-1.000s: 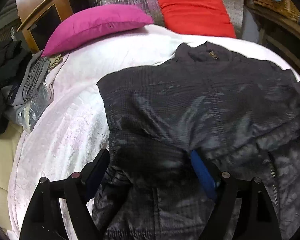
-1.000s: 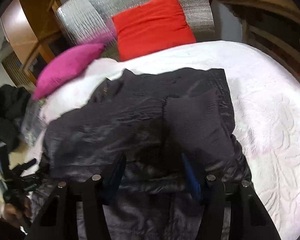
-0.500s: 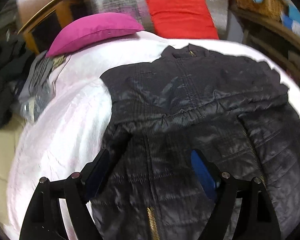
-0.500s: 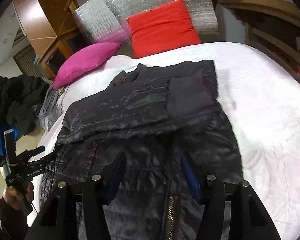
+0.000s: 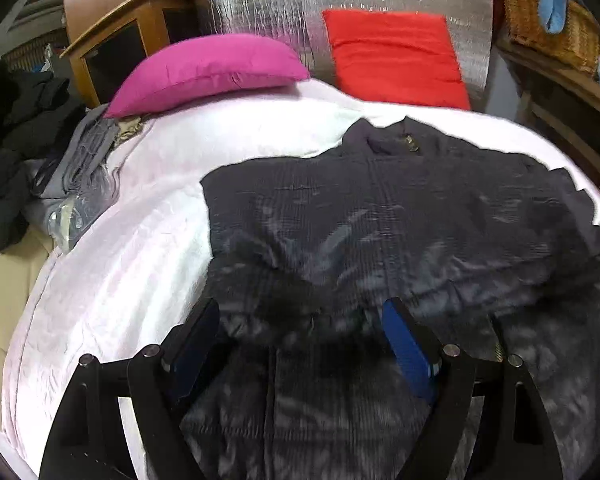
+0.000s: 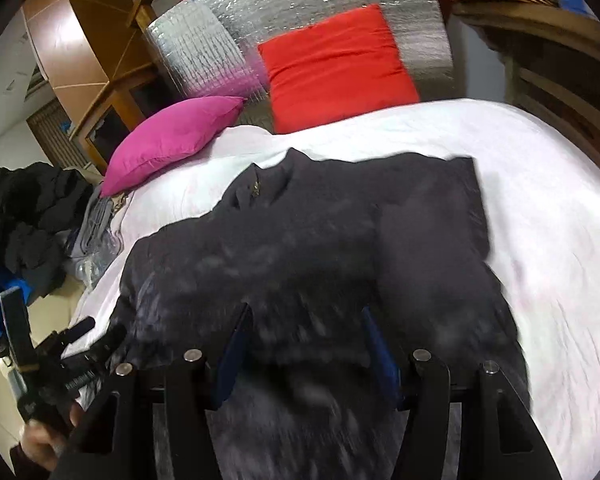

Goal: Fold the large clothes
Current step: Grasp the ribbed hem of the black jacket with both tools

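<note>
A dark charcoal quilted jacket (image 5: 400,216), faintly glossy with a small brass zip pull at its collar, lies on a white bed cover (image 5: 112,280). Far off sit a magenta pillow (image 5: 208,70) to the left and a red cushion (image 5: 394,54) to the right against a glittery silver foil panel (image 5: 300,4). The black tongs (image 5: 300,344) have blue pads.

Both wrist views look steeply down along their fingers, close over the dark quilted jacket (image 5: 380,216) (image 6: 300,248), sharing the magenta pillow (image 5: 208,68) (image 6: 172,136) toward eleven o'clock.
</note>
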`<state>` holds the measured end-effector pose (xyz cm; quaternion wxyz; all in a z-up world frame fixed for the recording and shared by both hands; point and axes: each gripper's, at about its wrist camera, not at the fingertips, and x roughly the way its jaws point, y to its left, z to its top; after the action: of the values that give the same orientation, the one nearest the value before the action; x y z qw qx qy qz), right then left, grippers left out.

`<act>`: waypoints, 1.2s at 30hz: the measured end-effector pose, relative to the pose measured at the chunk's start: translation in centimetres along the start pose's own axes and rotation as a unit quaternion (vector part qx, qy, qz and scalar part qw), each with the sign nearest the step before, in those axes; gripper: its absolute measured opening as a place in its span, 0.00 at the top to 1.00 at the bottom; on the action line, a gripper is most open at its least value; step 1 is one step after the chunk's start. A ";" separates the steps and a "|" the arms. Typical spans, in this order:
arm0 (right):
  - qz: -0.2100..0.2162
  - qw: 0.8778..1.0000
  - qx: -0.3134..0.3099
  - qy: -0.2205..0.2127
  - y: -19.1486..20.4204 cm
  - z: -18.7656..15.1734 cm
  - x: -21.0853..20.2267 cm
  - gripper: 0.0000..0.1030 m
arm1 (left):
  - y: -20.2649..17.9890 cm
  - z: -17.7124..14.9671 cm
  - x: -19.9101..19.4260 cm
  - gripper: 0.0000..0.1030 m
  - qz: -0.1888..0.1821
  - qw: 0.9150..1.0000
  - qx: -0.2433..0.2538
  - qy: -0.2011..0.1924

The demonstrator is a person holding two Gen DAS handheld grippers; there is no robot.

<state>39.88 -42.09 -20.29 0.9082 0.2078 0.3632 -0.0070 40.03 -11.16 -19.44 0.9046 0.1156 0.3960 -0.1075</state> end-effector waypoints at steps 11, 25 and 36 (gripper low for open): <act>-0.026 0.996 -0.035 0.073 0.2 0.2 7.7 0.55 | -0.5 0.5 2.9 0.19 -0.003 1.000 0.025 0.002; 0.001 0.998 -0.013 0.068 -0.3 0.0 5.4 0.53 | -1.0 -0.2 1.9 0.19 0.005 0.999 0.037 -0.003; 0.019 0.998 -0.009 0.056 -1.8 -1.1 0.1 0.44 | -0.9 -1.6 -0.9 0.19 -0.002 0.998 0.062 -0.002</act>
<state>38.89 -43.30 -21.72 0.8880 0.2067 0.4099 0.0257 38.02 -11.48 -19.96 0.8961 0.1706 0.3873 -0.1340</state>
